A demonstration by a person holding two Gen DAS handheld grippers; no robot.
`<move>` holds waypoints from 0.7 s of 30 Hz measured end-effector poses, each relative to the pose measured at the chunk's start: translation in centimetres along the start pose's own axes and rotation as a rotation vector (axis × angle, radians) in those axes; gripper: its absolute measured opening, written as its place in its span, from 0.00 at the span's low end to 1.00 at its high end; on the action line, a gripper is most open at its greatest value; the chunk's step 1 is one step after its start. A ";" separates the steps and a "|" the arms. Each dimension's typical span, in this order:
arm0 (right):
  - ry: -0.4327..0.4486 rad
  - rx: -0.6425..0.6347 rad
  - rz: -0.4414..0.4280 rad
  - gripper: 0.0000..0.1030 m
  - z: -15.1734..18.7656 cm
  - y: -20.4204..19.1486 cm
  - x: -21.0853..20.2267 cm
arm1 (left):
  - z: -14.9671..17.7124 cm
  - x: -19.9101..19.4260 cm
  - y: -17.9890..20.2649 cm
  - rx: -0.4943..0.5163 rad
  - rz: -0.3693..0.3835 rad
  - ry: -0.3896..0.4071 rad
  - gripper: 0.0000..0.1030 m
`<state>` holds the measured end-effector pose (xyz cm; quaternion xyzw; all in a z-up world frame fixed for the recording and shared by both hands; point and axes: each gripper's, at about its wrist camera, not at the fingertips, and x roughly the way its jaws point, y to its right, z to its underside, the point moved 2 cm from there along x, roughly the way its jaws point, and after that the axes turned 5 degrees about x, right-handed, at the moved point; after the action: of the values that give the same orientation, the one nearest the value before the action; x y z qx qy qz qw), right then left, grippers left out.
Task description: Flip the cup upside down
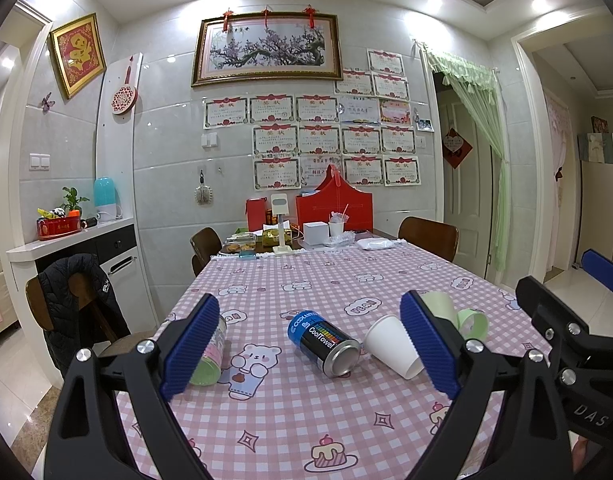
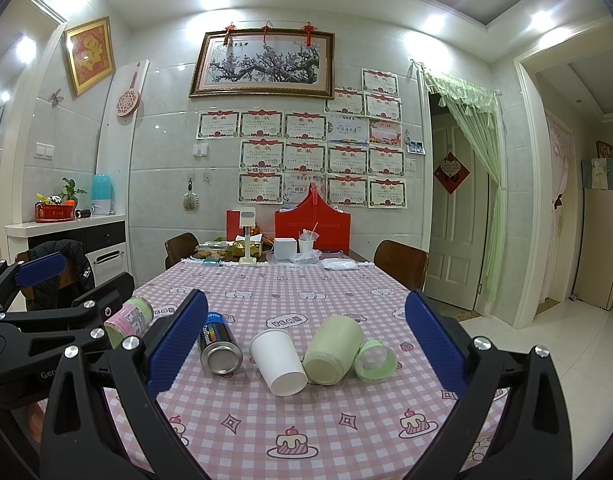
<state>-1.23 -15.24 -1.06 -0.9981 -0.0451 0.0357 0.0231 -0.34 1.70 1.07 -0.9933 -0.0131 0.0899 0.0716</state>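
A white paper cup (image 2: 277,362) lies on its side on the pink checked tablecloth (image 2: 306,432), its base toward me; it also shows in the left wrist view (image 1: 392,346). My right gripper (image 2: 306,354) is open and empty, its blue pads wide apart, with the cup lying a little beyond them. My left gripper (image 1: 310,346) is open and empty, to the left of the right one. The white cup lies just beyond its right pad (image 1: 428,344).
A blue and black can (image 2: 218,344) lies left of the cup, with a pink-labelled jar (image 2: 128,320) further left. A pale green cup (image 2: 332,350) and a green-rimmed clear cup (image 2: 374,360) lie to its right. Boxes and chairs stand at the table's far end.
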 end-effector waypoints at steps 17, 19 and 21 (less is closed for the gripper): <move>-0.001 0.000 0.002 0.93 0.3 0.1 0.1 | 0.6 0.5 -0.2 -0.010 0.013 -0.008 0.88; -0.002 0.000 0.003 0.92 0.3 0.1 0.1 | 0.7 0.5 -0.2 -0.007 0.009 -0.006 0.88; -0.002 0.000 0.006 0.93 0.4 0.2 0.1 | 0.8 0.6 -0.1 -0.002 0.007 -0.006 0.88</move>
<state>-1.13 -15.36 -1.48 -0.9982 -0.0423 0.0365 0.0229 0.09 1.93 0.22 -0.9931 -0.0102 0.0932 0.0701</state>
